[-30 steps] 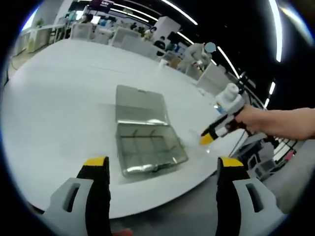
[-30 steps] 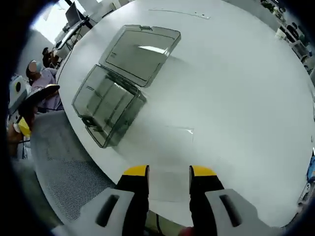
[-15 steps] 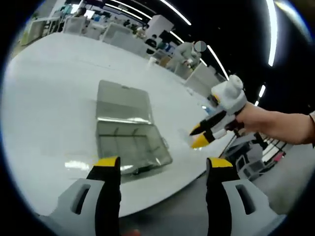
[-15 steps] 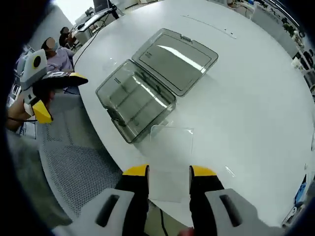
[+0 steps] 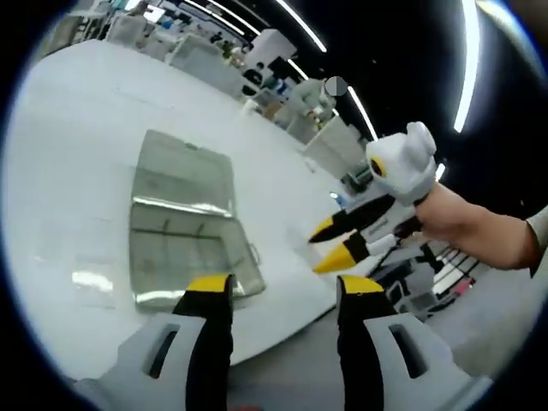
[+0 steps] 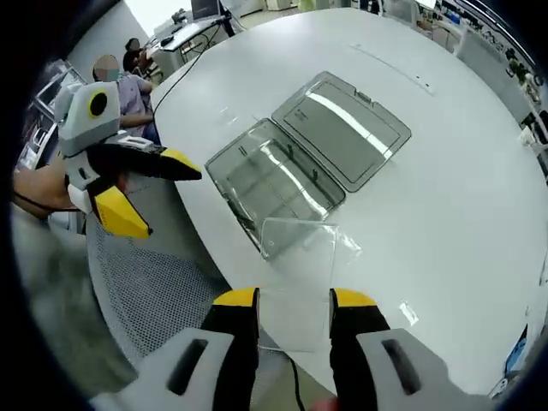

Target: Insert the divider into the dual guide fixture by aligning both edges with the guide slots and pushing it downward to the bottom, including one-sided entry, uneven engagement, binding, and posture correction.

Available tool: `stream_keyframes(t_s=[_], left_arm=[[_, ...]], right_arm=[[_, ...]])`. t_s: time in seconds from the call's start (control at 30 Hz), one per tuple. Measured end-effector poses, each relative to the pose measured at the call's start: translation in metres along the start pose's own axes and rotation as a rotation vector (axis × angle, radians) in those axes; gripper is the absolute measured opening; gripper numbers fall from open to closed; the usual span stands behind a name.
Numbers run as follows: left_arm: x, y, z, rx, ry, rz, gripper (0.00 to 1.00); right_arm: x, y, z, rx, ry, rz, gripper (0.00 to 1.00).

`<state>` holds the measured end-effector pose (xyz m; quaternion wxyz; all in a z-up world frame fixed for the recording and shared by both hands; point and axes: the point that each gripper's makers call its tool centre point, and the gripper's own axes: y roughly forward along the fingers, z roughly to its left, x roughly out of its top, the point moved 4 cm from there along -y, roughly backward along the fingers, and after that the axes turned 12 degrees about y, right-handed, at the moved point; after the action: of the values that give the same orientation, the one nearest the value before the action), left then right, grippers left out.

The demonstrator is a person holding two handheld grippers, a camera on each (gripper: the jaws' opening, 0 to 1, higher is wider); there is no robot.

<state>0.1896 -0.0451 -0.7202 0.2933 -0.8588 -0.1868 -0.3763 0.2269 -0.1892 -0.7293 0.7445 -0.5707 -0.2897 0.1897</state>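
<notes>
Pinching a clear divider [image 6: 295, 257] between its yellow-tipped jaws, the right gripper [image 6: 294, 300] fills the lower centre of its view. The left gripper [image 5: 276, 287], jaws spread, holds nothing. The open clear fixture box [image 6: 278, 175] sits mid-frame on a white round table [image 6: 445, 197]; ceiling strip lights [image 5: 467, 60] streak the upper right.

Both grippers share one build: the left gripper [image 5: 278, 295] and the right gripper [image 6: 291, 308] have light grey moulded bodies, each with a slot, black jaws and yellow tips. A light sleeve edge [image 5: 538, 233] shows at the right wrist.
</notes>
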Motion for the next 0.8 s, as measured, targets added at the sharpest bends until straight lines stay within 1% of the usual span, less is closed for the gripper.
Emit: stream_keyframes(t_s=[0.13, 0.17, 0.27, 0.57, 0.8], left_arm=[[0.000, 0.004, -0.004, -0.019, -0.040, -0.027, 0.39], [0.002, 0.005, -0.005, -0.029, -0.050, -0.048, 0.35], [0.000, 0.007, -0.005, -0.023, -0.053, -0.046, 0.30], [0.001, 0.012, -0.002, -0.022, -0.121, -0.089, 0.23], [0.003, 0.014, -0.006, -0.045, -0.180, -0.128, 0.18]], right_arm=[[0.003, -0.004, 0.010, 0.013, -0.014, -0.009, 0.27], [0.004, -0.005, 0.013, 0.017, -0.018, -0.016, 0.27], [0.007, -0.006, 0.019, 0.027, -0.022, -0.025, 0.27], [0.013, -0.012, 0.036, 0.064, -0.025, -0.049, 0.27], [0.017, -0.016, 0.045, 0.092, -0.020, -0.066, 0.27]])
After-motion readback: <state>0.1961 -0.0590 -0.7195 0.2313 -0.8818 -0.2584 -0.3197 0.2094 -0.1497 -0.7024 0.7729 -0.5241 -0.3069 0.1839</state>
